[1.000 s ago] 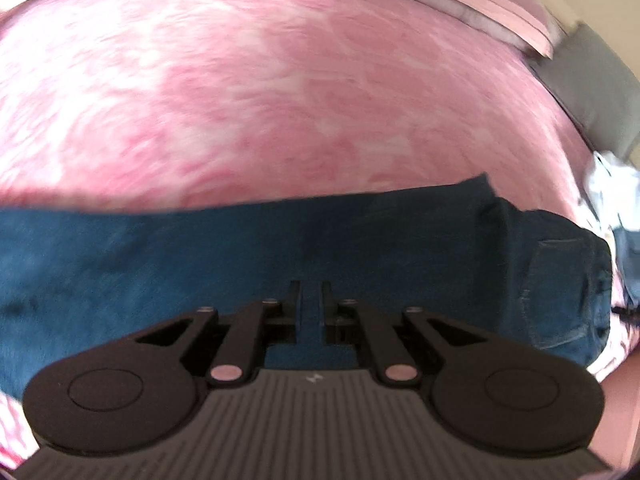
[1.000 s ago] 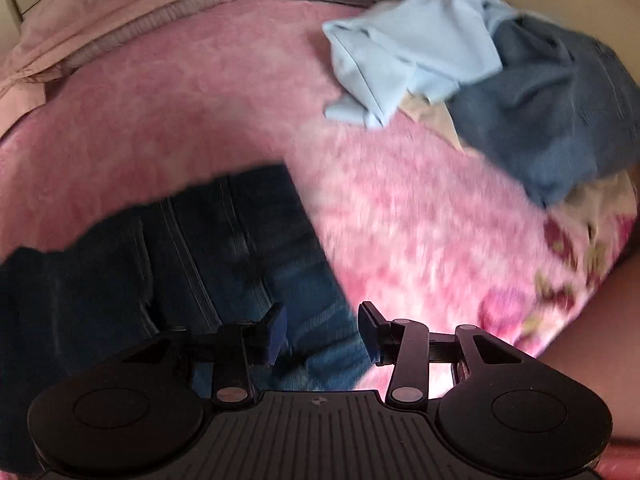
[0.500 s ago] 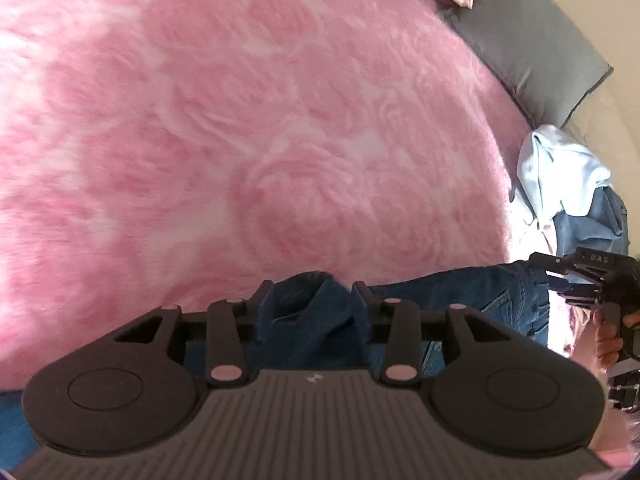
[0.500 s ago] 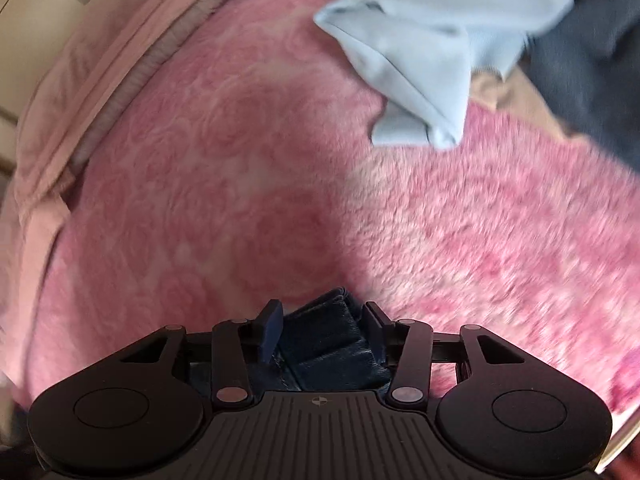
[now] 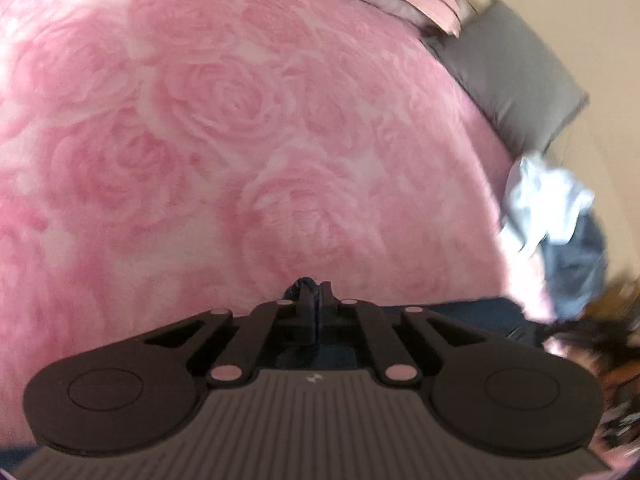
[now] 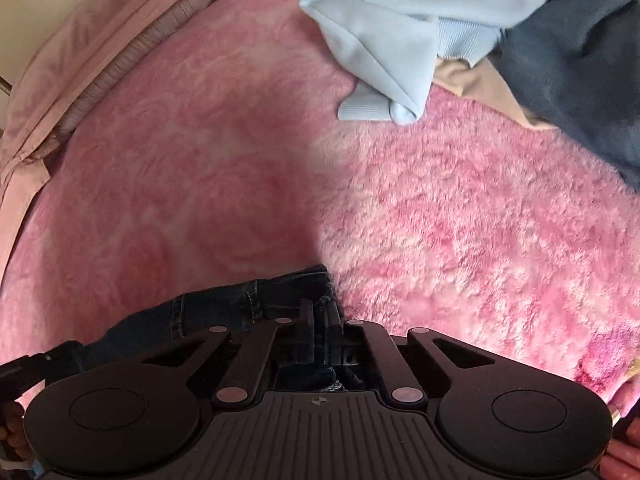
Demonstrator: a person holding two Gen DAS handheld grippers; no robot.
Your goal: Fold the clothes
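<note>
Dark blue jeans (image 6: 224,304) lie on a pink rose-patterned blanket (image 5: 240,140). My right gripper (image 6: 320,312) points steeply down at the jeans' edge. Its jaws are closing hard together on a bunched fold of denim, and the pads press on it. My left gripper (image 5: 316,296) pinches another small tuft of the jeans (image 5: 472,312), its jaws likewise closing tight with fabric between them. Most of the jeans is hidden under the gripper bodies. The left gripper (image 6: 24,368) shows at the lower left edge of the right wrist view.
A pile of clothes lies at the right: a light blue garment (image 6: 400,40), a dark grey-blue one (image 6: 580,60) and a beige one (image 6: 472,80). A grey pillow (image 5: 512,80) and folded pink bedding (image 6: 80,60) line the far edge.
Both grippers stood open around folds of denim half a second ago; both are now closed on them. The left one has moved from above the spread jeans to their edge.
</note>
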